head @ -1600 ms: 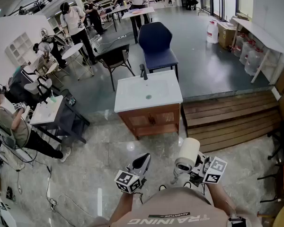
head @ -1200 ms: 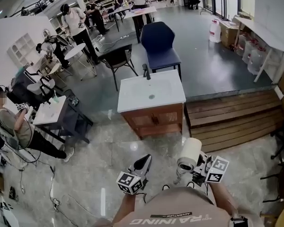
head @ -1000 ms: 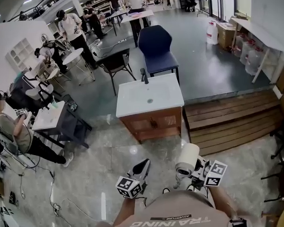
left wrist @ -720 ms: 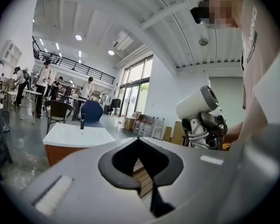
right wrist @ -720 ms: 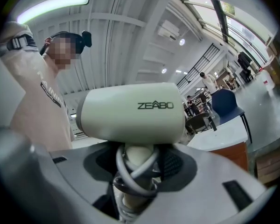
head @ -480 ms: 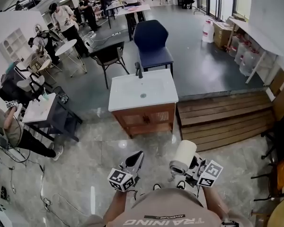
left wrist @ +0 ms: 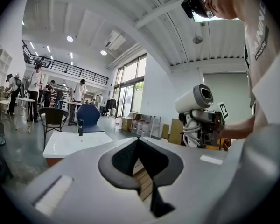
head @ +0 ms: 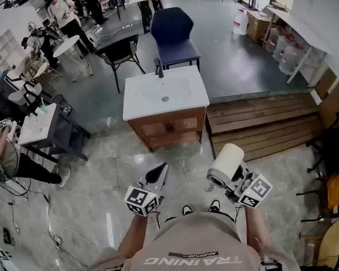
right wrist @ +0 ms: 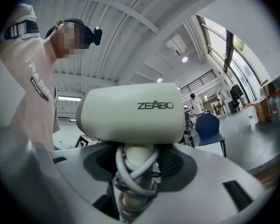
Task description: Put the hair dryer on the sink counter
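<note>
Right claw (head: 231, 180) is clamped on the handle of the hair dryer (head: 226, 164), with the cord wound round that handle and the barrel up, down at five o'clock of the head view. Left claw (head: 161, 169), at seven o'clock, has its jaws pressed together on nothing. Carrying leg, I'd judge: the dryer is in hand, but the sink bench (head: 193, 99) stands well apart at twelve o'clock, so the approach and set-down remain. Its basin (head: 161, 89) holds nothing I can see but the drain, with the faucet (head: 159, 68) at the far rim.
</note>
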The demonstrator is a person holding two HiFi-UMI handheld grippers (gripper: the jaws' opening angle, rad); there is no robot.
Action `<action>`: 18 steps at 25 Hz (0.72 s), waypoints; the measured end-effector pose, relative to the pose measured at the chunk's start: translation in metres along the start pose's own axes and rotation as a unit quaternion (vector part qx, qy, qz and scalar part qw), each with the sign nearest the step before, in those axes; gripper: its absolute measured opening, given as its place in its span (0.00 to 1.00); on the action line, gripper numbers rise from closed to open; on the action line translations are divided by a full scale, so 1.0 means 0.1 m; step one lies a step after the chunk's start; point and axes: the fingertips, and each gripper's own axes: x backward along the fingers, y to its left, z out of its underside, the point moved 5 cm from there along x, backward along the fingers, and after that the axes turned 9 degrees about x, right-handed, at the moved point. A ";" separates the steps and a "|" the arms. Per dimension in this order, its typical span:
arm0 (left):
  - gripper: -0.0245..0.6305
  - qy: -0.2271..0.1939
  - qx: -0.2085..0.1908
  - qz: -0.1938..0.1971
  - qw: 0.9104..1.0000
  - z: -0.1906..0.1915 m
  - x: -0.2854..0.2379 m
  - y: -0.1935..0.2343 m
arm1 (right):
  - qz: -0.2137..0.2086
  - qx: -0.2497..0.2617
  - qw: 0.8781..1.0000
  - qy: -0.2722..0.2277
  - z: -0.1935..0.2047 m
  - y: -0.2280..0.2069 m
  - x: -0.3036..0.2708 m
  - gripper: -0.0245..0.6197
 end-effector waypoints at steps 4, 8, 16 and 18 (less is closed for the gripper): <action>0.05 0.003 0.012 0.020 1.000 0.14 0.03 0.07 | 0.032 0.028 0.999 0.015 -0.04 0.02 -0.01 0.37; 0.05 0.009 0.032 0.027 0.999 0.25 0.02 0.17 | 0.043 0.029 0.998 0.023 -0.03 0.00 -0.09 0.37; 0.05 0.019 0.045 0.016 0.999 0.28 -0.27 0.38 | 0.034 0.007 0.999 0.030 0.14 -0.38 -0.23 0.37; 0.05 0.021 0.041 0.011 0.999 0.24 -0.40 0.42 | 0.025 0.003 0.999 0.030 0.19 -0.55 -0.29 0.37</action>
